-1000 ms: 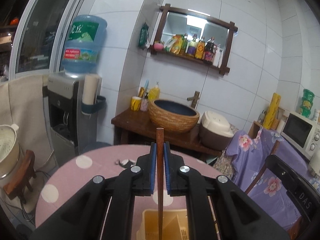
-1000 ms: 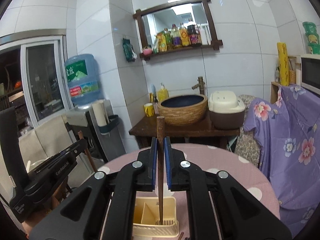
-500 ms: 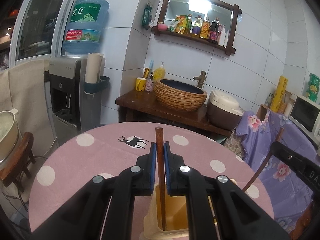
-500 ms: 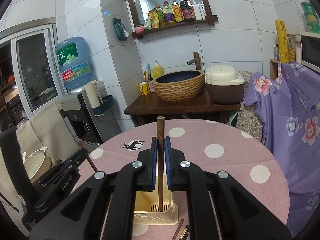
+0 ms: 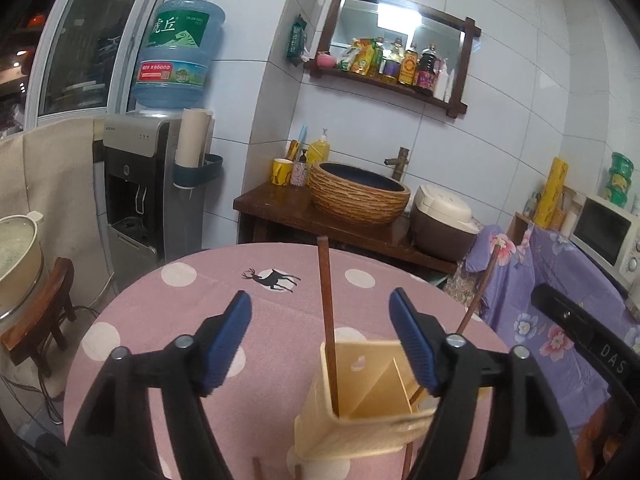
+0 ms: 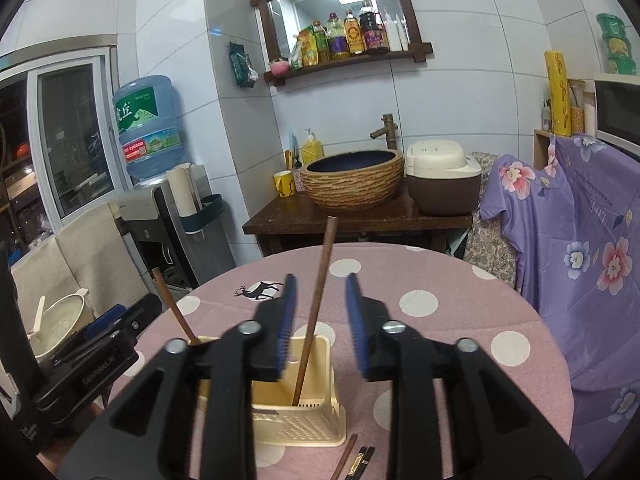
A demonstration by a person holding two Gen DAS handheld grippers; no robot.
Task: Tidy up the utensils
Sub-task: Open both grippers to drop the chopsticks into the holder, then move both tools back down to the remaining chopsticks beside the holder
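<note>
A cream plastic utensil holder (image 5: pixel 360 412) (image 6: pixel 312 404) stands on the pink dotted round table (image 5: pixel 168 320) (image 6: pixel 460 320). Two brown chopsticks stand in it. In the left wrist view one chopstick (image 5: pixel 327 320) stands in the holder's left compartment, and the other (image 5: pixel 478 292) leans at its right. My left gripper (image 5: pixel 320 344) is open around the first one, not touching. In the right wrist view my right gripper (image 6: pixel 320 320) is open, with a chopstick (image 6: pixel 316 304) free between the jaws. The second chopstick (image 6: pixel 172 304) leans at the holder's left, by the left gripper body (image 6: pixel 92 364).
More chopsticks (image 6: pixel 352 458) lie on the table in front of the holder. Behind the table stand a wooden stand with a woven basin (image 5: pixel 358 196), a rice cooker (image 5: pixel 440 224), a water dispenser (image 5: pixel 148 176), a stool with a pot (image 5: pixel 16 264), and flowered purple cloth (image 6: pixel 580 260).
Both grippers have opened and let go of their chopsticks, which now stand in the holder. Both views have tilted down toward the table.
</note>
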